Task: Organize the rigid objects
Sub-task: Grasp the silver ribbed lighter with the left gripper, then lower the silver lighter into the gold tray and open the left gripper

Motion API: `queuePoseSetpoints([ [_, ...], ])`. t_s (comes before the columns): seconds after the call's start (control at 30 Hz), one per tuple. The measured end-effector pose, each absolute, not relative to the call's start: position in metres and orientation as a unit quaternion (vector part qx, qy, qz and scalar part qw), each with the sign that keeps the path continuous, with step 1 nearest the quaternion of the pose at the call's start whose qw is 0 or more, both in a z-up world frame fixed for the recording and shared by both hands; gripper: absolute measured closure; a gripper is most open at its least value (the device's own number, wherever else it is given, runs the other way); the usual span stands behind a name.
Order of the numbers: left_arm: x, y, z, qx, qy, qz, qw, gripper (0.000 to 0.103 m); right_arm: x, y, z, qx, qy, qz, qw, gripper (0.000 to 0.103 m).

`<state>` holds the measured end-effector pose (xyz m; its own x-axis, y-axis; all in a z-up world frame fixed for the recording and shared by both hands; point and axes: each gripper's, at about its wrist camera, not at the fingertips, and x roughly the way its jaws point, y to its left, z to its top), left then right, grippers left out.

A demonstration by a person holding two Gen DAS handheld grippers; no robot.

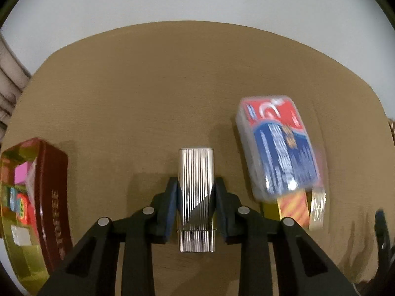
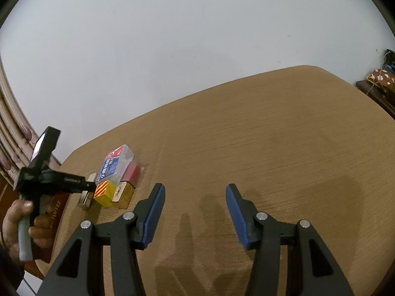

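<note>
My left gripper (image 1: 196,192) is shut on a ribbed silver metal case (image 1: 196,185), held upright along the fingers above the wooden table (image 1: 148,86). To its right a red and blue plastic box (image 1: 279,148) lies across a yellow and orange striped box (image 1: 293,209). To the left stands an open dark red toffee tin (image 1: 49,197) with small coloured items inside. My right gripper (image 2: 195,214) is open and empty over the table. In the right wrist view the same pile of boxes (image 2: 116,170) lies at the far left, beside the left gripper's body (image 2: 49,177).
A small red box (image 2: 132,172) and a brown box (image 2: 126,192) lie in the pile. The table's far edge meets a pale wall. Dark furniture with patterned cloth (image 2: 380,79) stands at the far right. A curtain (image 2: 9,128) hangs on the left.
</note>
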<state>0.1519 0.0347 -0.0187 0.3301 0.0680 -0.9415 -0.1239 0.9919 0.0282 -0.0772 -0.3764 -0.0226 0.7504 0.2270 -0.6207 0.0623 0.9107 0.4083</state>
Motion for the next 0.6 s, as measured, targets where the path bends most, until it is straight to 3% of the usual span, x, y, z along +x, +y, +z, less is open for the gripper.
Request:
queuePoseSetpoints([
  [0.3,0.063,0.06,0.04,-0.035,0.541,0.007,0.84,0.077,-0.071,-0.374,-0.026,0.205,0.361,0.041,0.909,0.05],
  [0.6,-0.028,0.181,0.073,-0.058,0.549,0.095,0.828,0.077,-0.061,-0.368,-0.031,0.2,0.372,0.029,0.906,0.047],
])
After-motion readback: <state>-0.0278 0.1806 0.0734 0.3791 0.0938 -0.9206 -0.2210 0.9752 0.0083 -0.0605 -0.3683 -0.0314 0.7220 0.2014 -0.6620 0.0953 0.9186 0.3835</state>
